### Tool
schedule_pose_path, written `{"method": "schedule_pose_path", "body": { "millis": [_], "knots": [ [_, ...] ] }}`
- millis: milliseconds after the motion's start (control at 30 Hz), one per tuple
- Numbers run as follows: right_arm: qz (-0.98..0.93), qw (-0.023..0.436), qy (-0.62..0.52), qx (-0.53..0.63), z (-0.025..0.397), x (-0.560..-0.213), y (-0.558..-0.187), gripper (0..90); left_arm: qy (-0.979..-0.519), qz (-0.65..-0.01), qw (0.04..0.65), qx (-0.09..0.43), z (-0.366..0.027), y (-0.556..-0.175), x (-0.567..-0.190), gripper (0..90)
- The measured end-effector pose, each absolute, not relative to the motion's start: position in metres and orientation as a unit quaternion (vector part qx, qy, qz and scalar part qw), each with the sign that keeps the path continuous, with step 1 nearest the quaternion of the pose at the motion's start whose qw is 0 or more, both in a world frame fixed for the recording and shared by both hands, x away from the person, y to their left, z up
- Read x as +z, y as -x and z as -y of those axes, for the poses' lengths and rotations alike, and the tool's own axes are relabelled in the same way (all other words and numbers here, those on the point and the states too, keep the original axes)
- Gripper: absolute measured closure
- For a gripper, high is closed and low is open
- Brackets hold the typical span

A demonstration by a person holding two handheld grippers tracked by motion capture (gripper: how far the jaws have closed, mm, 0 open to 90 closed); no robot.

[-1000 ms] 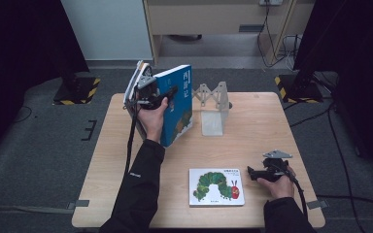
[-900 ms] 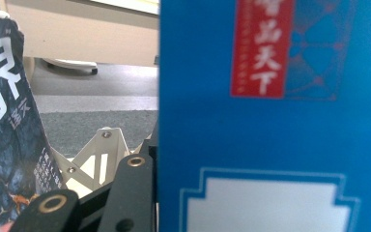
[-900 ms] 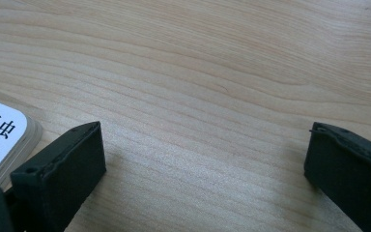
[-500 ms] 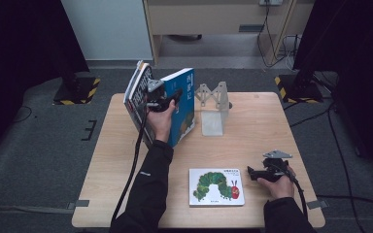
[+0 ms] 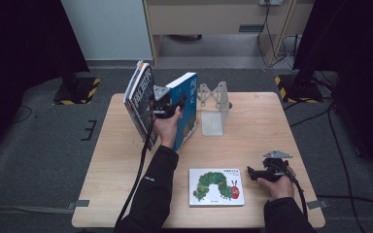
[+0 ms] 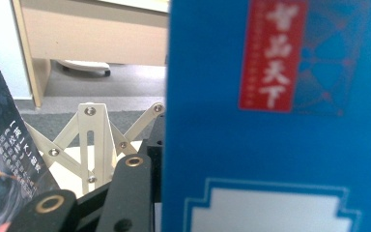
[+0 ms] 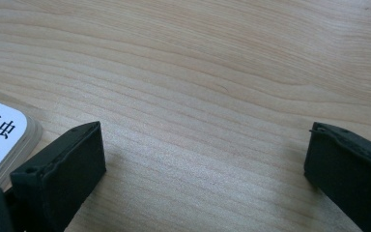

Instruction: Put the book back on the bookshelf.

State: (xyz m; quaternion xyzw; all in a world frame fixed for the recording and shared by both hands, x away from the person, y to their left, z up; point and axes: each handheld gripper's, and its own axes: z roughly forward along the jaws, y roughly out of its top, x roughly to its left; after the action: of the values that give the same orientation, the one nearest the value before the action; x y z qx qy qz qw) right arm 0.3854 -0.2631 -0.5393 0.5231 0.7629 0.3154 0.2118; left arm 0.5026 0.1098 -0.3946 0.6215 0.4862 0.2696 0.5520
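Note:
My left gripper [image 5: 177, 103] is held up over the table's far middle, shut on the top edge of a blue book [image 5: 187, 114] that stands upright. In the left gripper view the blue book [image 6: 275, 145] covers the right side and hides one jaw of the left gripper [image 6: 157, 154]. A dark-covered book [image 5: 141, 99] leans just left of that hand, and its cover [image 6: 2, 164] shows at the left edge. My right gripper [image 5: 252, 174] rests open on the table, beside a caterpillar picture book [image 5: 217, 187]. Bare wood lies between the jaws of the right gripper [image 7: 205, 145], with the picture book's corner [image 7: 2, 140] to their left.
A pale folding book rack [image 5: 213, 104] stands right of the blue book, and its crossed slats [image 6: 96, 140] rise behind the jaw. The wooden table [image 5: 121, 174] has free room at the front left and far right. Dark stands flank the table on the floor.
My left gripper has carried the blue book to the right, closer to the rack. The dark book came along beside it. The right gripper has stayed put.

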Motion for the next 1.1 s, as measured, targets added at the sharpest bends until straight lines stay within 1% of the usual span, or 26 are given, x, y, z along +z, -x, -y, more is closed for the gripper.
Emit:
{"method": "schedule_pose_path", "body": {
  "millis": [467, 867, 1033, 1100],
  "knots": [
    [-0.763, 0.212, -0.523, 0.315, 0.263, -0.539, -0.385, 1.2, -0.618, -0.472, 0.560, 0.286, -0.105, -0.470, -0.402, 58.1],
    [-0.763, 0.212, -0.524, 0.315, 0.263, -0.539, -0.385, 1.1, -0.628, -0.448, 0.566, 0.291, -0.107, -0.439, -0.415, 58.1],
    [-0.762, 0.213, -0.524, 0.315, 0.263, -0.539, -0.385, 1.1, -0.627, -0.444, 0.580, 0.270, -0.110, -0.436, -0.421, 59.0],
    [-0.762, 0.213, -0.524, 0.315, 0.263, -0.539, -0.385, 1.1, -0.633, -0.439, 0.570, 0.285, -0.108, -0.434, -0.420, 59.2]
  ]
}}
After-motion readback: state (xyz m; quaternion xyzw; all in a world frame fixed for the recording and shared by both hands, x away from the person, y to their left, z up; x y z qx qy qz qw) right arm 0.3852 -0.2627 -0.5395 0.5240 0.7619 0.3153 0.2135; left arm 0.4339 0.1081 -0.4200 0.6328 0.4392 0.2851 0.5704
